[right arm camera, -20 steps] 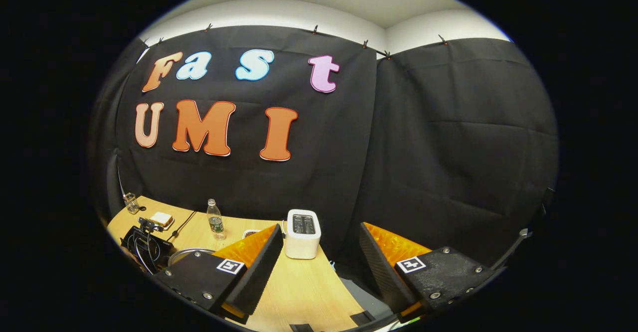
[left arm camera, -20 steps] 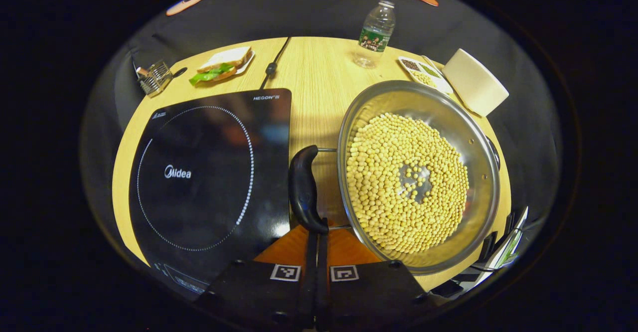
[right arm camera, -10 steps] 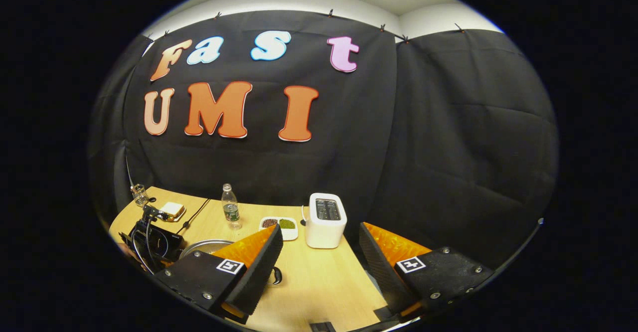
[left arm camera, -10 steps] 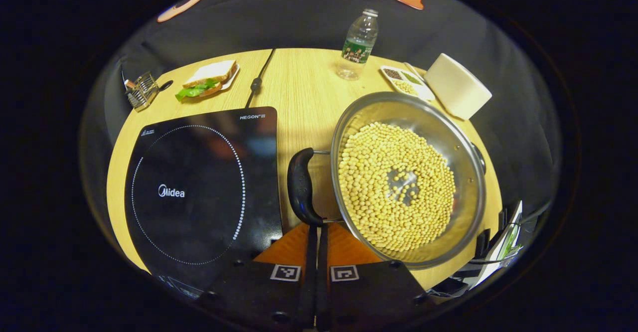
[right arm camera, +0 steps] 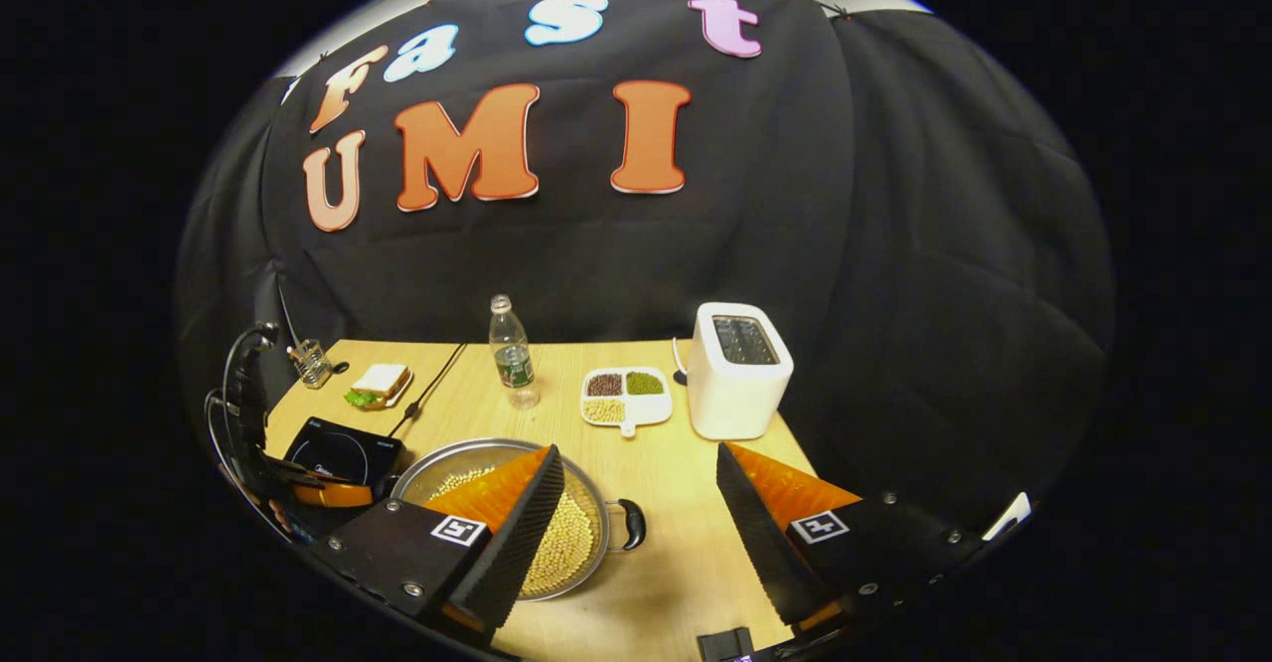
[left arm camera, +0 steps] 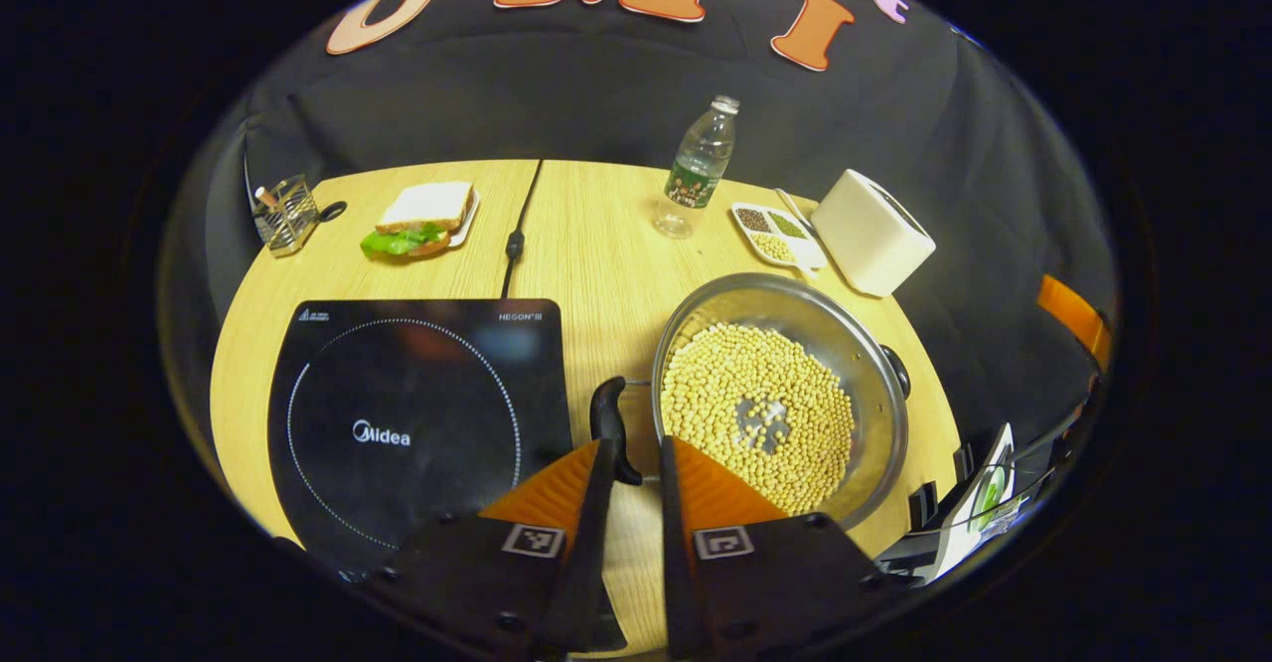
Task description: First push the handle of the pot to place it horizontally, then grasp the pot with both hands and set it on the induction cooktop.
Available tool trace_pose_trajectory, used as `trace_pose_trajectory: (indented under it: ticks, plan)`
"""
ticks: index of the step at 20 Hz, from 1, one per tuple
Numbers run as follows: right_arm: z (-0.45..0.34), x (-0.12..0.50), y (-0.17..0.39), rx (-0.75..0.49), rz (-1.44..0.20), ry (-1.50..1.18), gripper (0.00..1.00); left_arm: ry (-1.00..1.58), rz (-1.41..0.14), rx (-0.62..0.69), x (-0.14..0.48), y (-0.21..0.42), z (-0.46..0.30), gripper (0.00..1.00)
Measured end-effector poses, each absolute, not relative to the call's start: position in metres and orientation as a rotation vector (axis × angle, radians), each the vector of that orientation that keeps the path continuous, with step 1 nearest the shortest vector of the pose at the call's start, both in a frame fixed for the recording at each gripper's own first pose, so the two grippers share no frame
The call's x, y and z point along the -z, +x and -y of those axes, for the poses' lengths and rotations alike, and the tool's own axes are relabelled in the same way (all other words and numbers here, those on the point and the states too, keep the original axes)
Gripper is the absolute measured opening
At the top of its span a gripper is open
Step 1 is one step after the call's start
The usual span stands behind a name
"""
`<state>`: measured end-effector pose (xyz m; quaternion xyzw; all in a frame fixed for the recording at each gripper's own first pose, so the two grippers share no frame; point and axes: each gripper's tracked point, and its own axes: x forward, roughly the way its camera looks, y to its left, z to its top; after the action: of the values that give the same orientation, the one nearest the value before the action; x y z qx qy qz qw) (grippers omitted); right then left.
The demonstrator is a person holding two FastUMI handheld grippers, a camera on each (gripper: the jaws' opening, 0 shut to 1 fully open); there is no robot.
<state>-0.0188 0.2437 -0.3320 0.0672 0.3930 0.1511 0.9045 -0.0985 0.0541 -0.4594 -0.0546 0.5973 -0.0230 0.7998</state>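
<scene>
Pot (left arm camera: pixel 780 399) is sitting on the tabletop (left arm camera: pixel 596 245), just right of the cooktop (left arm camera: pixel 417 418), and it is carrying a broad layer of pale beans (left arm camera: pixel 760 413). In the left gripper view its black left handle (left arm camera: pixel 608 428) is standing close to the rim, just ahead of my left claw (left arm camera: pixel 630 488). That claw is showing a narrow gap between its fingers and is gripping nothing; the handle's near end is lying at the mouth of the gap. In the right gripper view my right claw (right arm camera: pixel 636 513) is hanging wide open and empty above the pot's right side, with the small right handle (right arm camera: pixel 630 525) lying below and between its fingers.

I am judging the pot to be stiff steel and fairly heavy with this load. The beans are loose and will be shifting or spilling if the pot is tilting. The polished rim is looking slippery, so I am rating the two black handles as the only sound holds, one per claw, with both rising level together. Whether the left handle is already lying flat, I cannot tell from these views. Bottle (left arm camera: pixel 696 170), toaster (left arm camera: pixel 873 233) and dish (left arm camera: pixel 777 235) are standing well behind, away from the path to the cooktop.
</scene>
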Motion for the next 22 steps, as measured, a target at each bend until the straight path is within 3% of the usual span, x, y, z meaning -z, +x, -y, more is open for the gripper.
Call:
trace_pose_trajectory:
  ticks: [4,6,19,20,22]
  plan:
    - [-0.266,0.376,-0.026,-0.339,-0.909,0.124,0.96,-0.137,-1.286,0.079,0.476,-0.089,-0.036,0.77]
    - [-0.274,0.396,-0.030,-0.352,-0.952,0.107,0.96,-0.086,-1.264,0.066,0.485,-0.076,-0.043,0.84]
    - [-0.291,0.477,-0.050,-0.389,-1.136,0.000,0.96,-0.154,-1.326,0.052,0.521,-0.078,-0.040,0.87]
    - [-0.291,0.484,-0.051,-0.388,-1.149,-0.015,0.96,-0.156,-1.334,0.056,0.523,-0.080,-0.038,0.80]
    - [-0.289,0.498,-0.055,-0.385,-1.173,-0.042,0.94,-0.161,-1.345,0.053,0.529,-0.081,-0.036,0.84]
